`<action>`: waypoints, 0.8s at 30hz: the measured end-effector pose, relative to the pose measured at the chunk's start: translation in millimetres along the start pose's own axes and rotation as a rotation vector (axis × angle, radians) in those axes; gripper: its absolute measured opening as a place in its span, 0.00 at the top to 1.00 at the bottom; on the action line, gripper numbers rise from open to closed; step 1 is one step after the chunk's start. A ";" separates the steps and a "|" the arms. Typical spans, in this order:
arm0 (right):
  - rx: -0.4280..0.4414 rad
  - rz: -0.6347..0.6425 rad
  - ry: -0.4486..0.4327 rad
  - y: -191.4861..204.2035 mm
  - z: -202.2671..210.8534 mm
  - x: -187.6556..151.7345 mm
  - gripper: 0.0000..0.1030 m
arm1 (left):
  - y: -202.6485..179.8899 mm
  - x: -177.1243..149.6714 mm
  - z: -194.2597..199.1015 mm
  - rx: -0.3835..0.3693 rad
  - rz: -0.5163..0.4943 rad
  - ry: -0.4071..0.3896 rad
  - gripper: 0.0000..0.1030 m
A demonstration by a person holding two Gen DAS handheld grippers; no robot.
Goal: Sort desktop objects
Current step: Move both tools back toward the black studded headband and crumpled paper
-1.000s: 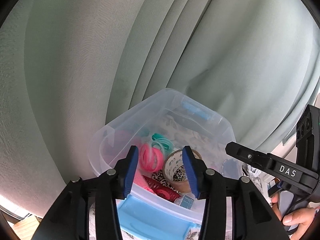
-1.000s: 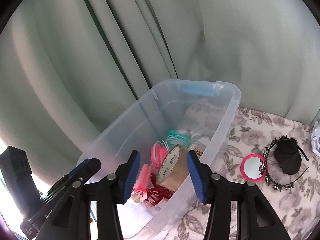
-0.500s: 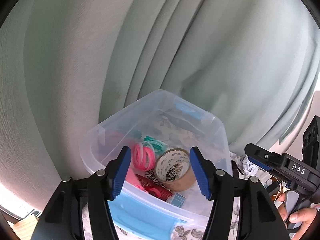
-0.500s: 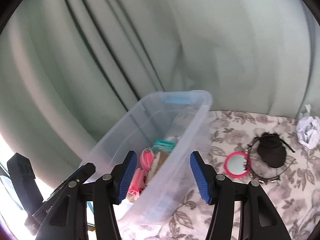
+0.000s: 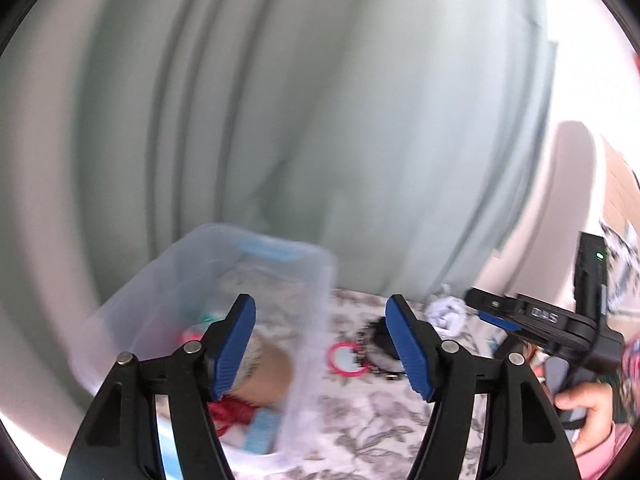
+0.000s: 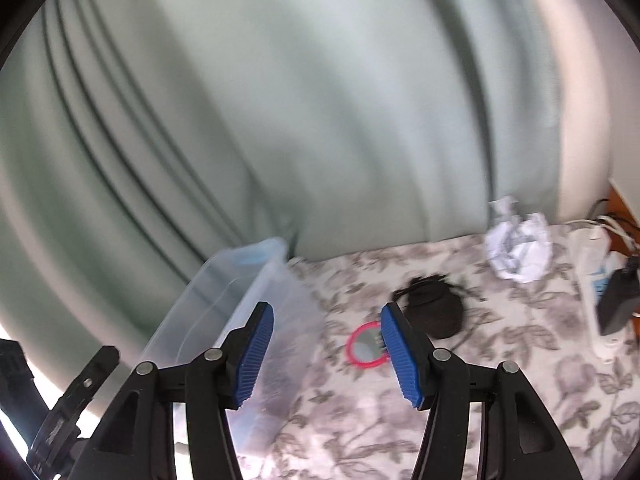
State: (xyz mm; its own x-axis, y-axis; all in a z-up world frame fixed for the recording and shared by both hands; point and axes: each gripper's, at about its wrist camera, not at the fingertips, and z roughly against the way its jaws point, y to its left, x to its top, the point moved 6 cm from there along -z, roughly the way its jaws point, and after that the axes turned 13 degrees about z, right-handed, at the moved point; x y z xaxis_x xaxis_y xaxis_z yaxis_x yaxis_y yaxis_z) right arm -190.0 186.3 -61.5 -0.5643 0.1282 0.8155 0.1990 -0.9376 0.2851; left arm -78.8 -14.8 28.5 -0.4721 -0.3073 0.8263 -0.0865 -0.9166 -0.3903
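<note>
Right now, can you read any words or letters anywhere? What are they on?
"DAS" on the right gripper, blurred and reading backwards, so only a likely reading.
Blue marks on the white power strip: too blurred to read.
Printing on the tape roll in the bin: too blurred to read.
Crumpled paper: no clear writing.

Left gripper: jaws spread wide, nothing between the blue pads, held above the clear bin's right wall. Right gripper: jaws likewise wide and empty, just right of that bin. Bare hand wraps the right gripper's handle.
</note>
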 end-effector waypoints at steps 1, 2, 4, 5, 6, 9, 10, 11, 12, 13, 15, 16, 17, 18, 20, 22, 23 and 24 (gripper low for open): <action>-0.009 -0.008 -0.002 -6.8 1.3 -0.5 0.42 | -9.4 -1.8 -4.3 -0.017 -0.018 0.010 0.33; -0.019 -0.018 -0.003 -14.5 3.0 -1.3 0.42 | -18.2 -4.9 -8.6 -0.034 -0.033 0.022 0.33; -0.034 -0.035 0.000 -27.8 7.3 -5.6 0.42 | -35.5 -13.9 -19.3 -0.060 -0.062 0.056 0.33; -0.046 -0.045 0.005 -35.9 7.0 -8.4 0.42 | -41.9 -18.7 -23.2 -0.066 -0.075 0.072 0.33; -0.055 -0.051 0.010 -42.4 6.8 -11.2 0.42 | -49.3 -26.3 -31.6 -0.073 -0.093 0.098 0.33; -0.065 -0.074 0.031 -59.1 1.2 -21.0 0.42 | -59.1 -50.3 -57.9 -0.069 -0.131 0.178 0.33; -0.066 -0.082 0.038 -63.5 -0.5 -23.9 0.42 | -59.9 -57.3 -62.5 -0.066 -0.138 0.201 0.33; -0.067 -0.089 0.044 -67.4 -2.6 -26.8 0.42 | -60.3 -65.5 -73.1 -0.059 -0.144 0.225 0.33; -0.070 -0.097 0.051 -72.8 -4.3 -30.7 0.42 | -59.7 -74.6 -81.5 -0.047 -0.152 0.254 0.33; -0.071 -0.103 0.058 -76.3 -7.4 -33.4 0.42 | -58.6 -80.9 -86.8 -0.037 -0.156 0.272 0.33; -0.068 -0.118 0.075 -82.8 -14.7 -40.5 0.42 | -54.5 -95.5 -98.0 -0.010 -0.160 0.316 0.33; -0.068 -0.122 0.084 -85.4 -18.6 -43.6 0.42 | -51.2 -100.5 -103.8 0.004 -0.157 0.334 0.33; -0.072 -0.128 0.095 -88.5 -23.6 -48.1 0.42 | -47.5 -106.8 -111.5 0.021 -0.154 0.354 0.33; -0.072 -0.134 0.110 -91.3 -29.4 -52.7 0.42 | -45.1 -111.5 -118.7 0.027 -0.152 0.367 0.33; -0.066 -0.139 0.130 -94.8 -39.2 -58.9 0.42 | -42.0 -118.9 -130.1 0.041 -0.147 0.390 0.33; -0.066 -0.140 0.151 -97.7 -48.5 -64.5 0.42 | -41.2 -123.5 -137.5 0.044 -0.140 0.403 0.33; -0.067 -0.138 0.157 -99.1 -52.8 -66.1 0.42 | -41.4 -124.3 -139.2 0.052 -0.143 0.403 0.33; -0.068 -0.135 0.163 -100.4 -57.1 -66.7 0.42 | -42.9 -125.7 -141.5 0.063 -0.156 0.396 0.33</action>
State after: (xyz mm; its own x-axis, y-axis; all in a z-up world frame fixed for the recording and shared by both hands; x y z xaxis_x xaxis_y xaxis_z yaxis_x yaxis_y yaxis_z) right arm -218.1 253.4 -173.3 -0.7051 0.2058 0.6786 0.0611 -0.9358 0.3473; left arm -139.9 99.4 -116.0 -0.7591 -0.0534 0.6487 -0.1353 -0.9619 -0.2375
